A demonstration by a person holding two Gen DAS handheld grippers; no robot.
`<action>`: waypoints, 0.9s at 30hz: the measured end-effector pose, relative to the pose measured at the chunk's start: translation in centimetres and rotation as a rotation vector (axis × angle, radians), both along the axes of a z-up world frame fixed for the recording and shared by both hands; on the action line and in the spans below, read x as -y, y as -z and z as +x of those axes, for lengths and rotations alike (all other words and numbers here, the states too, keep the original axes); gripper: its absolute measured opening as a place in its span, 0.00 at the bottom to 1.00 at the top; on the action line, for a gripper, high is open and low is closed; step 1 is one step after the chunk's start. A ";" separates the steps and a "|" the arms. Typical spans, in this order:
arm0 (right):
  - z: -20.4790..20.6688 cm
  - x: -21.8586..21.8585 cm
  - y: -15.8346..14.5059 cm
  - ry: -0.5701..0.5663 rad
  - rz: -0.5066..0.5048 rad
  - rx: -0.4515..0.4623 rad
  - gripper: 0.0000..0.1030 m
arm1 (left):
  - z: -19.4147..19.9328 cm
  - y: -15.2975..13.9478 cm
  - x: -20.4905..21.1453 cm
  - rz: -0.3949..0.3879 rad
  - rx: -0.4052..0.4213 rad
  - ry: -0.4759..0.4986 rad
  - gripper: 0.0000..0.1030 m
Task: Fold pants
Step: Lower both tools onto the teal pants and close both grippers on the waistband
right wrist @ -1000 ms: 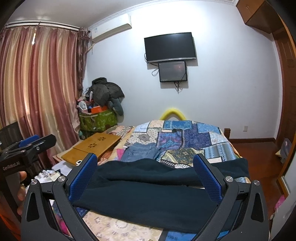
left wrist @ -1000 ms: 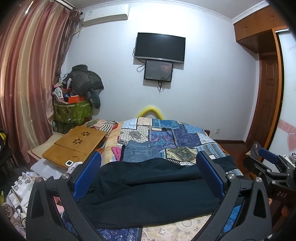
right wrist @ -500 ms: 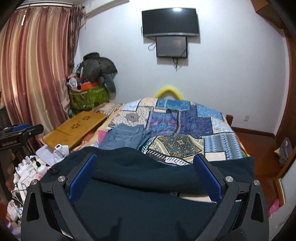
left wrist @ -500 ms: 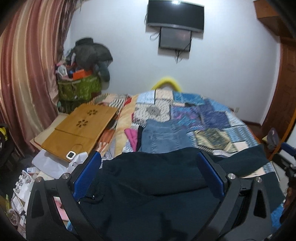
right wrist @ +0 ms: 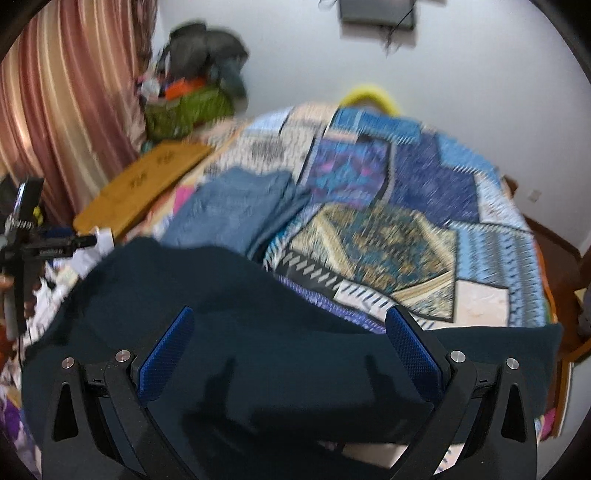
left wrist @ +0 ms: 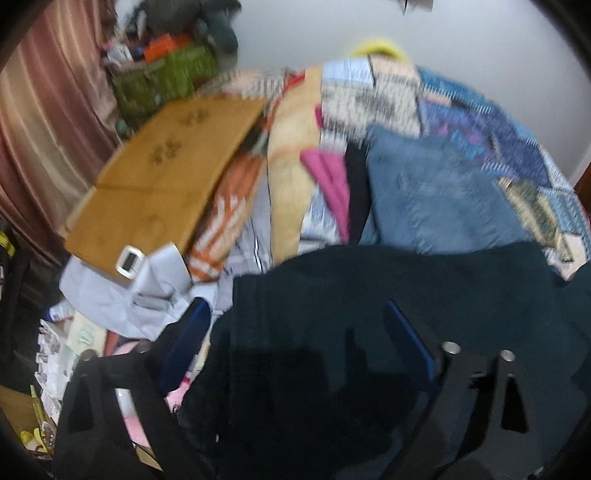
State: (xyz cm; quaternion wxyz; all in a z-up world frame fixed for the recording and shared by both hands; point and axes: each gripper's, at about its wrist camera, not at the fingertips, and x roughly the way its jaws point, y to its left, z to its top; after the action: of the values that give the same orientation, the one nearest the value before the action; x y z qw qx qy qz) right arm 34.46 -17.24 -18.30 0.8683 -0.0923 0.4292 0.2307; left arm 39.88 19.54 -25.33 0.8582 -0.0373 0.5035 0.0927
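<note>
Both views motion-blurred, quilt point(right wrist: 388, 206) pattern smeared, near part hidden under dark pants point(right wrist: 258, 332) (lower edge cut off by the frame), wall screen point(right wrist: 376, 11) cropped at top, shelf clutter point(left wrist: 162, 70) unreadable

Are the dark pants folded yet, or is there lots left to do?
Only just starting. Done: the dark pants are laid across the near end of the quilt, and folded jeans already sit further back. In hand: the left hand-held gripper and right hand-held gripper are both open just over the dark fabric, gripping nothing. Left: grabbing the pants and making every fold.
</note>
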 end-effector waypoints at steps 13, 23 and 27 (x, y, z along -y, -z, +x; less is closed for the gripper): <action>7.7 -3.5 5.5 -0.123 -0.028 -0.255 0.83 | 3.9 6.0 -1.0 -0.108 -0.166 0.086 0.58; 7.1 -4.0 7.3 -0.165 0.099 -0.336 0.33 | 4.1 6.3 -1.7 -0.107 -0.148 0.059 0.14; 5.8 -4.4 7.1 -0.167 0.035 -0.266 0.09 | 3.2 4.9 -1.8 -0.098 -0.123 0.036 0.06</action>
State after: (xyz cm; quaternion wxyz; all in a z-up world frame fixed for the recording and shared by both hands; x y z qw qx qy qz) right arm 40.23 -12.81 -25.45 0.7833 -0.0810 0.5270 0.3196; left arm 43.11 21.36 -30.26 0.8244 -0.0642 0.5597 0.0545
